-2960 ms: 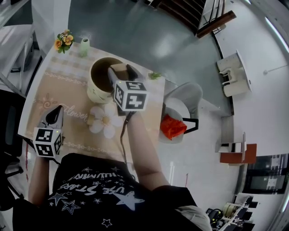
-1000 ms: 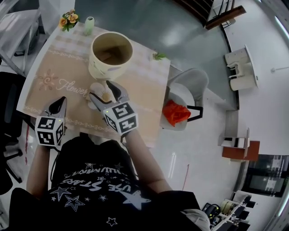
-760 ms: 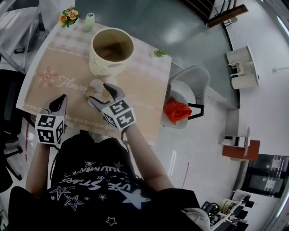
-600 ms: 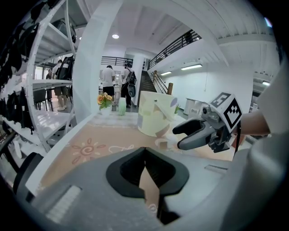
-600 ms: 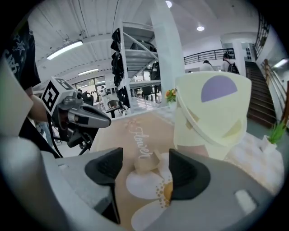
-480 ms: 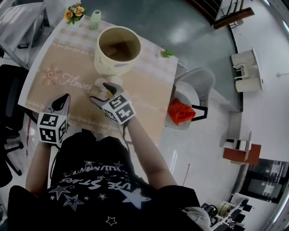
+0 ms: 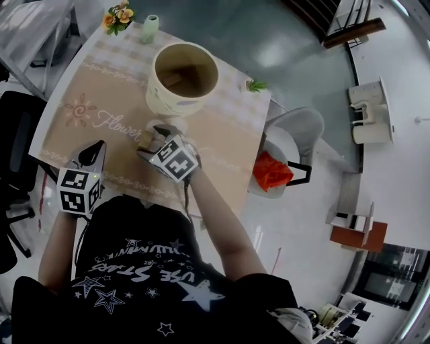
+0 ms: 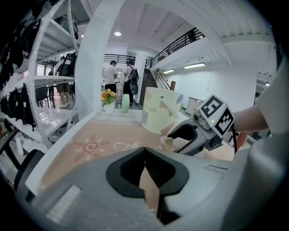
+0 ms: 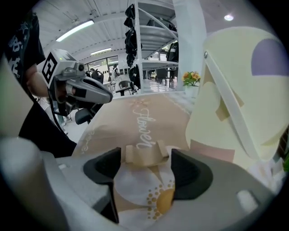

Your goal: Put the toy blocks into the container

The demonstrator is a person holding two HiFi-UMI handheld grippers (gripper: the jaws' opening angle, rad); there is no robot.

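A cream round container stands at the table's far side, with a wooden block lying inside it. On the flower-print cloth before it lies a small wooden arch block. My right gripper is low over the table, its jaws opening, and the arch block sits between the tips with no pad pressing on it. Near the table's front left edge my left gripper is shut with nothing in it. Its own view shows the container and the right gripper ahead.
A flower vase and a green bottle stand at the far left corner, and a green sprig lies at the far right edge. A grey chair holds an orange cloth. A black chair is at the left.
My right gripper has come away from the container's mouth, where it held a block, down to the cloth. It now stands around the arch block. The left gripper has barely moved.
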